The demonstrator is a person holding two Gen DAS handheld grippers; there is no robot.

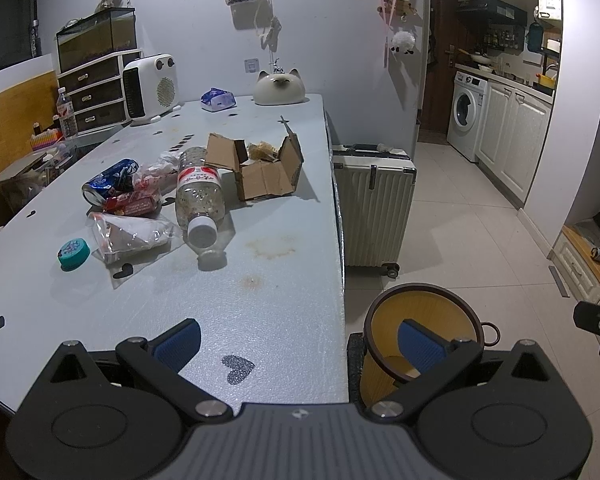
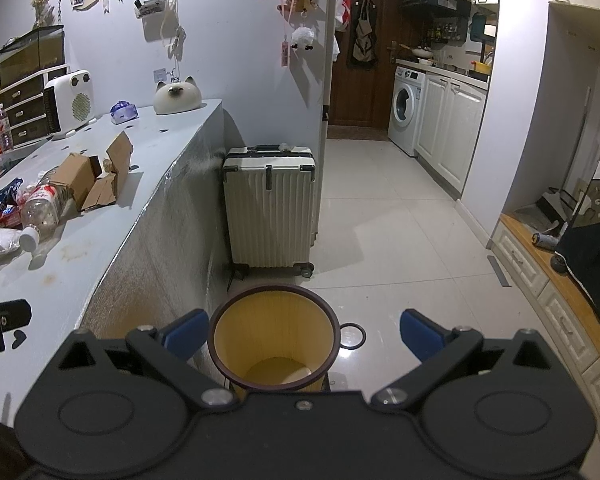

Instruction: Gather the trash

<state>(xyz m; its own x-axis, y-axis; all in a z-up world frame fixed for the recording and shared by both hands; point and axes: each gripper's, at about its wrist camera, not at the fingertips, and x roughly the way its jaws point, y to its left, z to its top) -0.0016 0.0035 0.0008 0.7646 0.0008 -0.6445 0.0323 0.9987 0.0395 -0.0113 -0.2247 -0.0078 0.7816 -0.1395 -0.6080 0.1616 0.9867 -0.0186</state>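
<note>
1. Left wrist view: the left gripper [image 1: 298,344] hovers over the table [image 1: 284,320] edge, jaws spread and holding nothing. Trash lies ahead: plastic bottle [image 1: 199,196], torn cardboard box [image 1: 260,170], crushed can [image 1: 108,184], what looks like a plastic bag [image 1: 130,234], teal lid [image 1: 74,253].
2. Right wrist view: the right gripper [image 2: 302,338], jaws spread wide and empty, hangs above the yellow bin [image 2: 274,332] on the floor beside the table.

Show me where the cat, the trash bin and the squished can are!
cat [image 1: 279,87], left wrist view, on its white face.
trash bin [image 2: 274,322], right wrist view, on its yellow inner wall.
squished can [image 1: 109,181], left wrist view, on its blue side.
</note>
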